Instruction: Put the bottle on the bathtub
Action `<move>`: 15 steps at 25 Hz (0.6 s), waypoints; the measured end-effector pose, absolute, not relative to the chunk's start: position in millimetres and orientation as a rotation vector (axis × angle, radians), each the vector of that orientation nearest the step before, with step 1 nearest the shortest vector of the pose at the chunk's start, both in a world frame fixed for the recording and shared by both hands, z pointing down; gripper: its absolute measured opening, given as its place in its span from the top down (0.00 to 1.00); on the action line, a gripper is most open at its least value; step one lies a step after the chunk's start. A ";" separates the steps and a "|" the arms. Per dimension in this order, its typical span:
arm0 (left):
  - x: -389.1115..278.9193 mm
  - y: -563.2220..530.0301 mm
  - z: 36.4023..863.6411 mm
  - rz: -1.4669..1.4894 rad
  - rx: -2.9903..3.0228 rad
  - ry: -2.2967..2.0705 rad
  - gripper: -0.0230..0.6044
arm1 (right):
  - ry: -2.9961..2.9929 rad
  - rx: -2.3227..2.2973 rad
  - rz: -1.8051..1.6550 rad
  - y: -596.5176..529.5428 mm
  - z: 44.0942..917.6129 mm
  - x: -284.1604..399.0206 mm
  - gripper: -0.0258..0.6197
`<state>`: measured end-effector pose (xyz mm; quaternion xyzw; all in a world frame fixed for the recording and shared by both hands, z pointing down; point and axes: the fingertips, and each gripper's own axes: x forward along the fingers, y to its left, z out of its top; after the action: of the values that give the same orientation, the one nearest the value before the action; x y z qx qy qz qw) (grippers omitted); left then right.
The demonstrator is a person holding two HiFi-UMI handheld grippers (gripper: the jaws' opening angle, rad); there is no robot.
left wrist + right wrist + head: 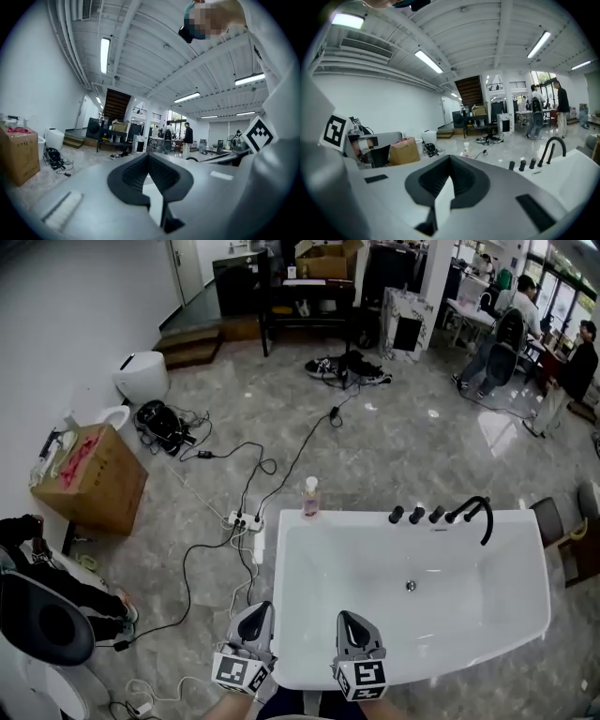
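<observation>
A small bottle (310,496) with pinkish liquid and a white pump top stands upright at the far left corner of the white bathtub (530,531). I cannot tell whether it rests on the rim or on the floor just behind it. In the right gripper view the bottle (466,150) shows small, far beyond the jaws. My left gripper (253,620) hangs over the floor beside the tub's near left corner, shut and empty. My right gripper (354,626) is over the tub's near rim, also shut on nothing. Each gripper view, left gripper (149,157) and right gripper (450,161), shows the jaws pressed together.
A black faucet (476,510) and knobs (416,515) sit on the tub's far rim. A power strip with cables (242,519) lies left of the tub. A cardboard box (89,479) and a dark chair (42,624) stand at the left. People (511,329) sit at desks far right.
</observation>
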<state>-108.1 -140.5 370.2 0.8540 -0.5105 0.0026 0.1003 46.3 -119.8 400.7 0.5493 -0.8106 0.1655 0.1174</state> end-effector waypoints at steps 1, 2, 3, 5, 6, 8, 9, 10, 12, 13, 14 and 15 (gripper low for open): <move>-109.5 -136.2 356.8 0.006 2.539 -1.520 0.95 | -2.379 1.608 0.475 -114.1 387.2 47.5 0.95; -111.5 -132.0 344.3 0.002 2.557 -1.532 0.95 | -2.386 1.610 0.462 -109.6 374.2 48.8 0.95; -113.7 -128.1 332.9 -0.003 2.577 -1.545 0.95 | -2.395 1.614 0.443 -106.3 361.8 50.4 0.95; -117.4 -121.1 313.8 -0.016 2.606 -1.573 0.95 | -2.411 1.630 0.403 -102.0 339.1 55.8 0.95; -119.0 -117.4 305.2 -0.031 2.613 -1.583 0.95 | -2.419 1.643 0.386 -99.8 328.8 59.0 0.95; -122.3 -109.1 287.2 -0.089 2.612 -1.589 0.95 | -2.433 1.669 0.356 -93.7 310.4 64.3 0.95; -122.8 -105.5 277.8 -0.120 2.614 -1.589 0.95 | -2.440 1.679 0.344 -90.7 302.1 66.6 0.95; -121.8 -103.3 268.3 -0.143 2.623 -1.589 0.95 | -2.447 1.688 0.337 -88.9 294.1 69.0 0.95; -116.6 -103.8 249.1 -0.166 2.654 -1.591 0.95 | -2.466 1.702 0.344 -90.1 278.4 73.9 0.95; -114.0 -105.3 239.9 -0.172 2.670 -1.594 0.95 | -2.476 1.706 0.351 -91.8 270.7 75.3 0.95; -112.4 -106.7 231.7 -0.176 2.682 -1.600 0.95 | -2.485 1.706 0.353 -93.2 263.6 75.4 0.95; -111.9 -107.3 224.8 -0.178 2.690 -1.609 0.95 | -2.495 1.700 0.352 -94.0 257.4 74.2 0.95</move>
<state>-111.9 -107.3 224.8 0.8568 -0.5124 -0.0568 0.0010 74.2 -94.0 257.4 0.5587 -0.8197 0.1158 0.0510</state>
